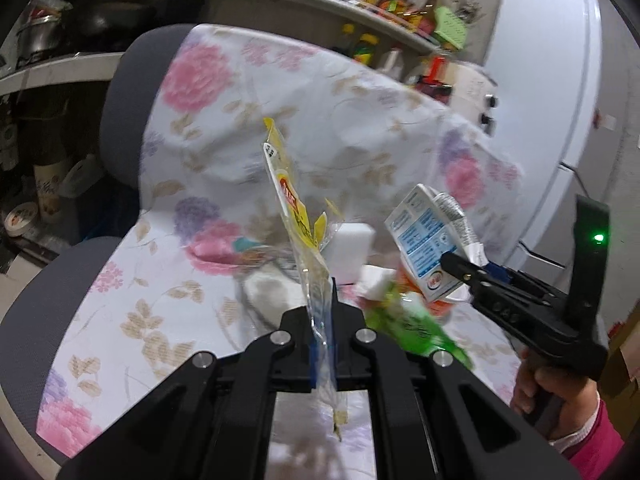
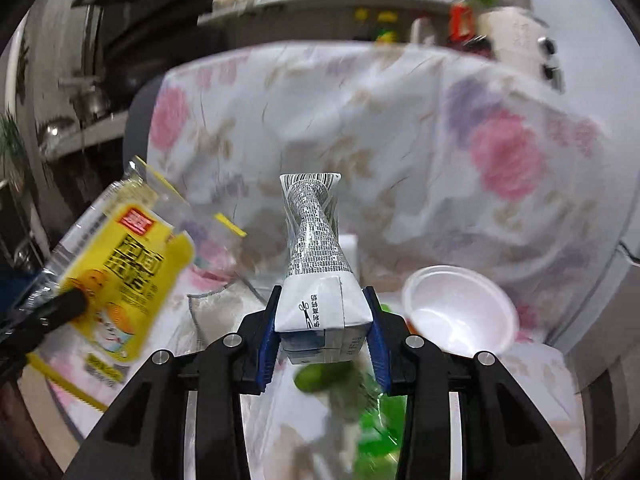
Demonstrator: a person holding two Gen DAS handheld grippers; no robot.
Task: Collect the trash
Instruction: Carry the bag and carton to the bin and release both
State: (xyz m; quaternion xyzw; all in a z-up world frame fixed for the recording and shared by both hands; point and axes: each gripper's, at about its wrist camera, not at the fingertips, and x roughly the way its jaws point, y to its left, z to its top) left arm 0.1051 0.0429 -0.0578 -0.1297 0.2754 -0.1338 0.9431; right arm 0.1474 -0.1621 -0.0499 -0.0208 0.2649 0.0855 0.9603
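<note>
My left gripper (image 1: 322, 312) is shut on a clear and yellow snack wrapper (image 1: 294, 204) and holds it upright above the chair seat. The wrapper also shows in the right wrist view (image 2: 120, 276) at the left. My right gripper (image 2: 324, 320) is shut on a crushed white and blue milk carton (image 2: 316, 272), lifted off the seat. In the left wrist view the carton (image 1: 424, 244) hangs at the right in the right gripper (image 1: 456, 264). A white foam bowl (image 2: 460, 312) and a green wrapper (image 2: 376, 428) lie on the seat below.
The trash lies on a grey office chair (image 1: 120, 120) draped with a floral cloth (image 1: 320, 112). A white block (image 1: 352, 248) and a grey-edged cloth (image 2: 224, 308) lie on the seat. Cluttered shelves (image 1: 360, 4) stand behind, a white fridge (image 1: 552, 92) at the right.
</note>
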